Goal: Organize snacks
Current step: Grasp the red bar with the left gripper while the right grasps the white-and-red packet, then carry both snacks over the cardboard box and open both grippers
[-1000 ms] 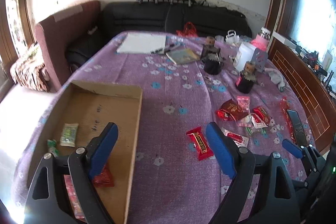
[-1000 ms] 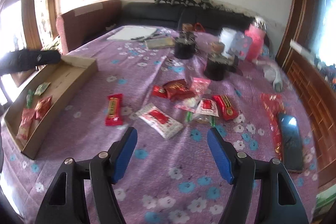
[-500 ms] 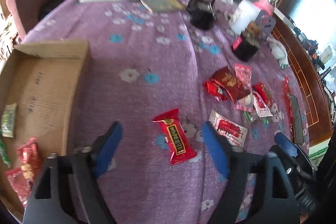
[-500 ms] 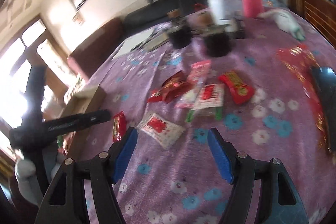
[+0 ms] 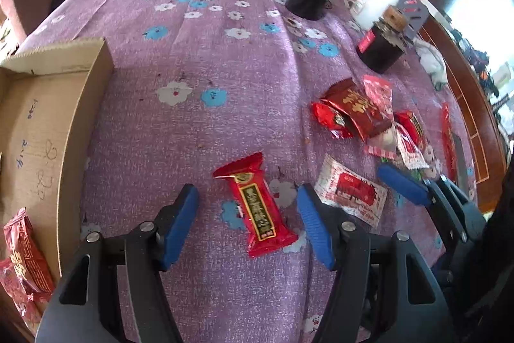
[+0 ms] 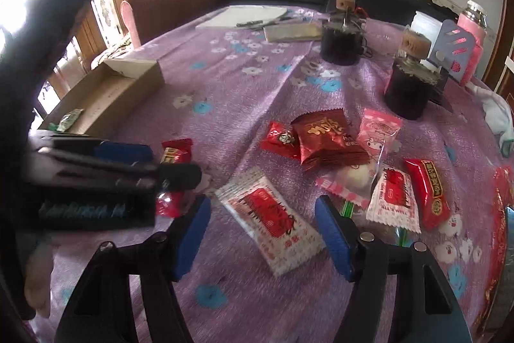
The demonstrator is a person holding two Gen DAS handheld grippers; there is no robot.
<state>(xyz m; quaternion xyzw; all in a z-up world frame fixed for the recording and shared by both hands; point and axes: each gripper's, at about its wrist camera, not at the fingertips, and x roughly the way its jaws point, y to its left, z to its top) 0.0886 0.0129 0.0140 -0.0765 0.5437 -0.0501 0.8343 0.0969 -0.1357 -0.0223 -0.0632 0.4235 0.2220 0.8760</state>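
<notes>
Here the left gripper (image 5: 247,217) hangs over the purple flowered tabletop (image 5: 199,60) with its blue fingers (image 5: 180,224) on either side of a red bar (image 5: 257,211). The bar lies flat on the cloth, and a gap shows on each side of it, so the pads are not pressing it; the fingers have just been closing and are spread about halfway. The right gripper (image 6: 263,233) is likewise spread, its fingers having just narrowed a little, and between them lies a white-and-red packet (image 6: 273,221), flat on the cloth and untouched.

To the left stands an open cardboard box (image 5: 80,105) holding red packets (image 5: 22,259) at its near end and a small green one (image 6: 69,119) farther back. The other snacks (image 6: 340,150) sit in a loose heap to the right of both grippers: a dark red pouch, a pink one, and smaller red and white wrappers. Two dark jars (image 6: 411,89) with cork stoppers stand beyond the heap.
</notes>
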